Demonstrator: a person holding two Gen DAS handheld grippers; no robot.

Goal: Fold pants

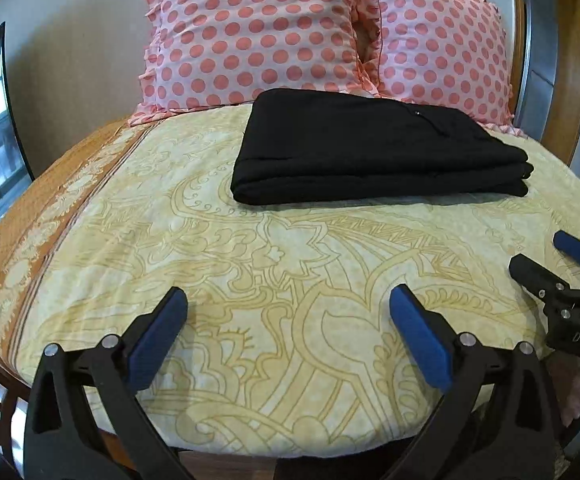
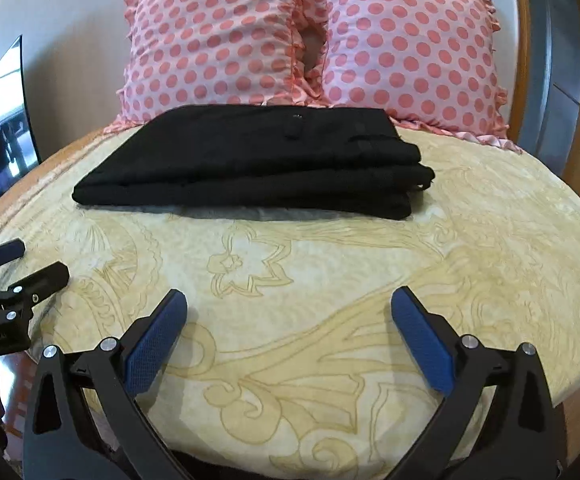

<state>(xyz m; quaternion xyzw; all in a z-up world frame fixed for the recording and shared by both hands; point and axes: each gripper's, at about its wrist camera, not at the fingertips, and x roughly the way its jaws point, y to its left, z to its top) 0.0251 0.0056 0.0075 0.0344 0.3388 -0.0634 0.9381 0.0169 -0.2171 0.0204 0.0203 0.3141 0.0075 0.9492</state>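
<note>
The black pants lie folded into a thick rectangle on the yellow patterned bedspread, just in front of the pillows; they also show in the right wrist view. My left gripper is open and empty, held over the near part of the bed, well short of the pants. My right gripper is open and empty too, beside the left one. Each gripper shows at the edge of the other's view: the right one and the left one.
Two pink polka-dot pillows lean against the wall behind the pants. A wooden bed frame runs along the right. A dark screen stands at the left. An orange border edges the bedspread's left side.
</note>
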